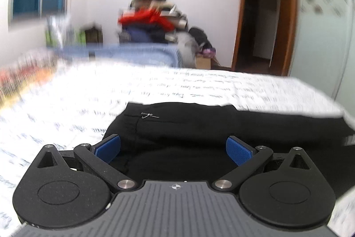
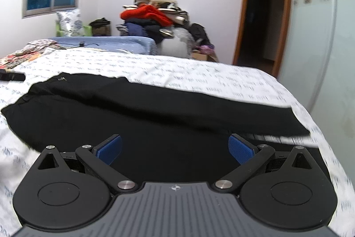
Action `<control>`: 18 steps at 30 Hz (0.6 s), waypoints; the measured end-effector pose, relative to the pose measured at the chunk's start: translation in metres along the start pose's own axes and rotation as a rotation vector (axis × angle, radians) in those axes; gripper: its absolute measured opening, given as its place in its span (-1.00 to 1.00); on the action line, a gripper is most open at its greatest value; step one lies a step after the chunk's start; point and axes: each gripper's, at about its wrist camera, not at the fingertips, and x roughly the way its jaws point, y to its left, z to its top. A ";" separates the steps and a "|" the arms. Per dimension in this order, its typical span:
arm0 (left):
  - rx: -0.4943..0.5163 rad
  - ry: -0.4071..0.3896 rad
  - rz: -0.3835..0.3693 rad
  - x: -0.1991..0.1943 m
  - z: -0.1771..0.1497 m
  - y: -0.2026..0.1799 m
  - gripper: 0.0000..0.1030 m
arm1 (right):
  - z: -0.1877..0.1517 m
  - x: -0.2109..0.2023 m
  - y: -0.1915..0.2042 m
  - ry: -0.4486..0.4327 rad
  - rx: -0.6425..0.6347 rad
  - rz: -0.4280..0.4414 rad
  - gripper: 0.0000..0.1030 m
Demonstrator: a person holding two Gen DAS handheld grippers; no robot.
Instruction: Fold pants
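Across the white bedsheet printed with script (image 2: 199,77) lie the black fabric pants (image 2: 133,108), spread flat, their long axis running from 9 o'clock to 3 o'clock in our right wrist view. We read the waist end, with its small zipper pull (image 1: 149,115), at 9 o'clock and the leg cuffs at 3 o'clock. Our left gripper (image 1: 173,149) and right gripper (image 2: 175,149) both hover above the cloth, blue pads spread wide, holding nothing. We judge the main risk is pinching only 1 layer, or catching sheet with it, because black on black hides the edges. Blur in the left view suggests fast motion, which could drag the pants askew
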 end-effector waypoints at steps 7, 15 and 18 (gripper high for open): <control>-0.325 0.198 -0.155 0.123 0.036 0.113 0.95 | 0.025 0.037 0.007 0.045 0.073 0.118 1.00; -0.487 0.297 -0.261 0.224 0.052 0.170 0.97 | 0.018 0.072 0.029 0.136 0.074 0.146 1.00; -0.469 0.348 -0.248 0.255 0.048 0.175 0.97 | 0.019 0.083 0.034 0.158 0.072 0.153 1.00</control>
